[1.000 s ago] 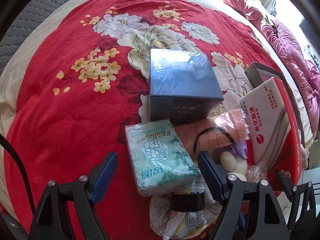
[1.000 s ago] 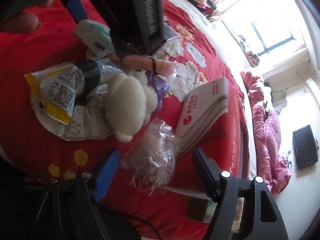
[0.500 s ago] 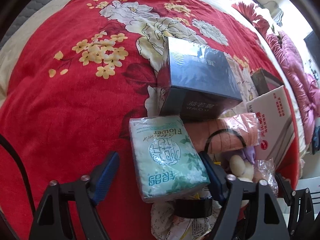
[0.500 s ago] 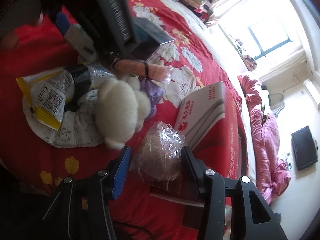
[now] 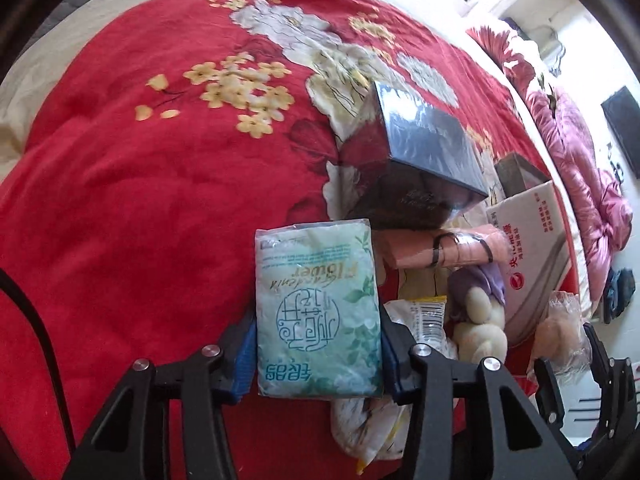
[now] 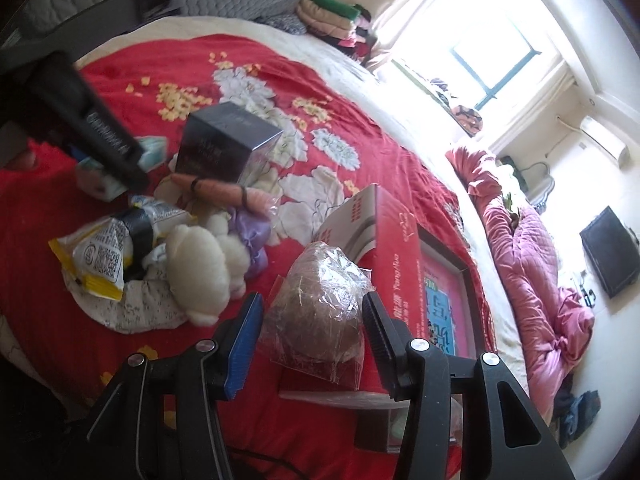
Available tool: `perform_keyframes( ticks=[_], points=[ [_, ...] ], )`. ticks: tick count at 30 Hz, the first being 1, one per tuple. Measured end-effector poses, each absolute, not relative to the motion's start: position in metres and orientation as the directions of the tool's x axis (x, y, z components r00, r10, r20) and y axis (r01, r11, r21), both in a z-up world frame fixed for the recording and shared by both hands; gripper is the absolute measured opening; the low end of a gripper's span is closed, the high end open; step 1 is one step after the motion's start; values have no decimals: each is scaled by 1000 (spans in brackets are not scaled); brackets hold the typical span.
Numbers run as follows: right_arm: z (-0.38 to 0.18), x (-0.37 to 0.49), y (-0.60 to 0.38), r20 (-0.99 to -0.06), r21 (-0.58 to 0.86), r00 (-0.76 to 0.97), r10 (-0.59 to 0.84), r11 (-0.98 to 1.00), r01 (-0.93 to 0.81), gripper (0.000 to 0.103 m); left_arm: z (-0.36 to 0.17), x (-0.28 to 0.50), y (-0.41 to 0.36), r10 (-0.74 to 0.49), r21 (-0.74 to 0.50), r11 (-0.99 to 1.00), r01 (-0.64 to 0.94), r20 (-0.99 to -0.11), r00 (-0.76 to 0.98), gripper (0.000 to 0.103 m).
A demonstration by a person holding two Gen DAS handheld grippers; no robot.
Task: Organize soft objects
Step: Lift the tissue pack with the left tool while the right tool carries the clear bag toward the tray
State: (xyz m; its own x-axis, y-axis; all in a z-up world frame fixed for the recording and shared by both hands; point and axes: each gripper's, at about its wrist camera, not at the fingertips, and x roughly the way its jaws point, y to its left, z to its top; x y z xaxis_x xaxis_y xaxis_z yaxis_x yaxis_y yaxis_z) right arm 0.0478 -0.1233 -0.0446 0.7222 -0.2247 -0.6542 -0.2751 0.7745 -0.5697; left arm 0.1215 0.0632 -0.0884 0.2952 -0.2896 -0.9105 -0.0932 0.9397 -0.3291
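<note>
A pale green tissue pack (image 5: pixel 316 304) lies on the red floral blanket (image 5: pixel 140 200). My left gripper (image 5: pixel 316 340) has it between its blue pads; the jaws are closing and both pads touch the pack's sides. In the right wrist view the right gripper (image 6: pixel 312 320) is shut on a clear plastic bag (image 6: pixel 320 304) with a brown round lump inside, held a little above the bed. A white plush toy (image 6: pixel 200 272), a purple cloth (image 6: pixel 252 232), a pink rolled towel (image 6: pixel 224 192) and a yellow snack bag (image 6: pixel 100 256) lie in a heap between the two grippers.
A dark blue box (image 5: pixel 424 148) stands just beyond the tissue pack. A red-and-white carton (image 6: pixel 384 248) and a framed picture (image 6: pixel 444 304) lie behind the plastic bag. A pink quilt (image 6: pixel 532 256) is bunched at the far right. Folded clothes (image 6: pixel 332 16) are stacked past the bed.
The left gripper moved in over the tissue pack and its jaws narrowed onto it. The right jaws closed on the plastic bag and lifted it off the blanket.
</note>
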Motion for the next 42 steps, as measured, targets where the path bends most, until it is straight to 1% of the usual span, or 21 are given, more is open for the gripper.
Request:
perform_keyframes(
  ticks=[4, 9, 21, 31, 42],
  points=[
    [-37, 45, -126, -640, -555, 737, -220, 795, -245, 53, -74, 114, 71, -260, -305, 948, -90, -907, 331, 50],
    [-24, 40, -131, -639, -499, 747, -185, 839, -218, 53, -60, 106, 71, -279, -322, 944, -69, -894, 350, 50],
    [0, 26, -139, -609, -443, 780, -147, 878, -180, 53, -29, 86, 46, -275, -293, 956, 14, -879, 389, 50],
    [29, 16, -156, -581, -361, 805, -122, 925, -120, 53, -2, 69, 22, -273, -265, 961, 79, -863, 425, 50],
    [52, 12, -184, -572, -258, 812, -113, 965, -48, 53, 21, 53, -8, -283, -246, 959, 141, -849, 446, 50]
  ],
)
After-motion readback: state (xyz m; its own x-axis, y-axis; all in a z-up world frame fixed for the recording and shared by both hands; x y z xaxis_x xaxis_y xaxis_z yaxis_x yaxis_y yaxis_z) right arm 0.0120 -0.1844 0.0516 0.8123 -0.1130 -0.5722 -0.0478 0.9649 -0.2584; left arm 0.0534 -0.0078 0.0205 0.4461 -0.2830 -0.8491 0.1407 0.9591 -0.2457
